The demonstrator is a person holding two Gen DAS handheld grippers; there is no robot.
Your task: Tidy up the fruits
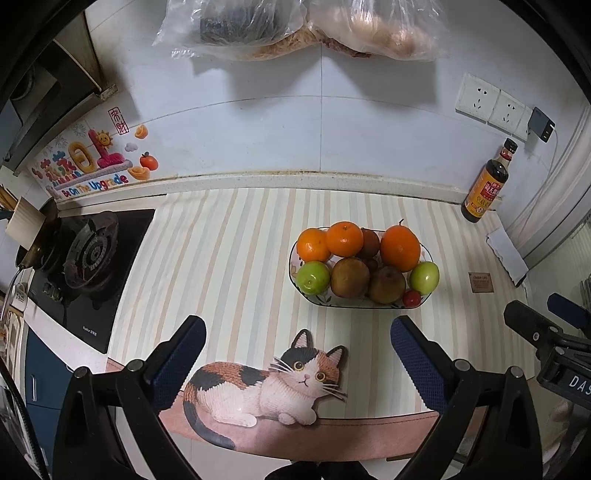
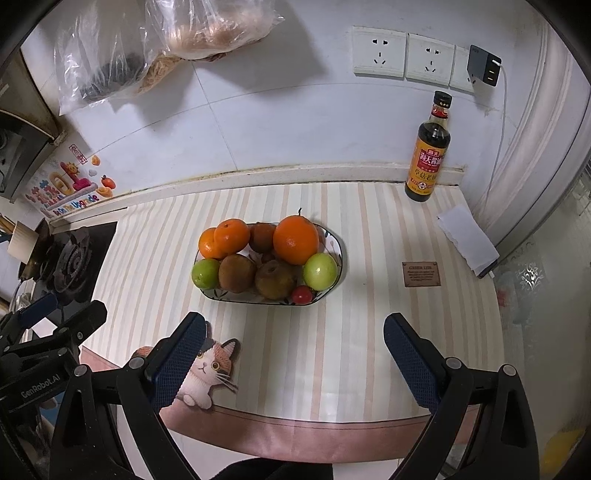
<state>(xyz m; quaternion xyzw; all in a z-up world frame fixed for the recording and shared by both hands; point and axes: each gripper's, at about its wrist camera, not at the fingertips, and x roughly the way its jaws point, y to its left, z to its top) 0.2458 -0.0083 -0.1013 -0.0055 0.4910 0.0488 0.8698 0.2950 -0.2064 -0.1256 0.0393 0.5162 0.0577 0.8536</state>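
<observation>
Kitchen counter under a striped mat (image 1: 229, 258) with a calico cat print (image 1: 266, 384) at the near edge; white tiled wall behind. Gas burner (image 1: 92, 254) at far left. Soy sauce bottle (image 2: 428, 147) stands upright at the back right corner, below a row of wall sockets (image 2: 402, 55). Plastic bags (image 1: 295, 29) hang on the wall above.

Fruit plate (image 2: 334, 240) sits mid-mat, heaped: three oranges (image 2: 295, 240) along the back, brown kiwis (image 2: 236, 273) in the middle, a green apple (image 2: 320, 271) at each end, a small red tomato (image 2: 301, 294) touching the front rim.

Left gripper (image 1: 297, 336): fingers spread wide, nothing between them, hovering over the cat print, just short of the plate. Right gripper (image 2: 293, 334): likewise spread wide and empty, near the plate's front edge, apart from it.
</observation>
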